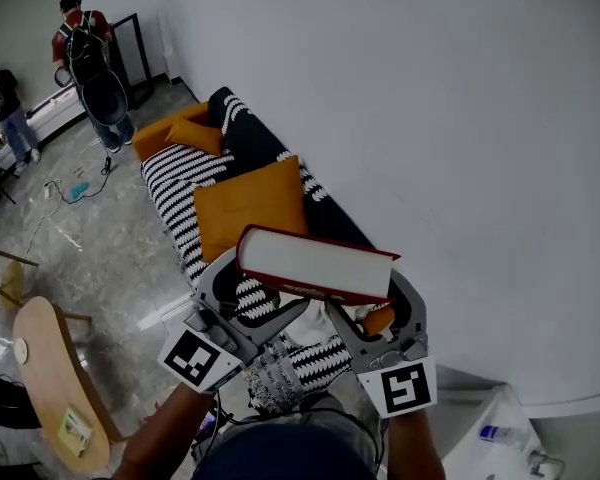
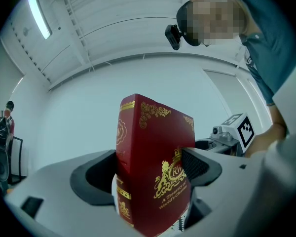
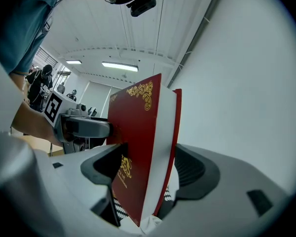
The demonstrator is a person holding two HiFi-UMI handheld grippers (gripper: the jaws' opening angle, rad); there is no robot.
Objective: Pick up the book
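Currently at lift stage, judged done | book [image 1: 315,263] aloft above striped sofa [image 1: 180,193] | left tongs [image 2: 150,174] and right tongs [image 3: 143,174] both clamped across covers | next: hold level, equal grip, no twisting.

Left claw [image 1: 265,283]: pale grey moulded shell with curved arms; dark ribbed pads [image 2: 195,164] line the inner faces.
Right claw [image 1: 375,306]: same grey shell, same dark pads.
Left marker cube [image 1: 194,358]: white faces, black square code.
Right marker cube [image 1: 404,387]: white, with a different black code.
Shirt [image 2: 266,38]: teal-blue, sleeves ending above the forearms.
Head camera [image 3: 142,4]: small black box on a black mount.
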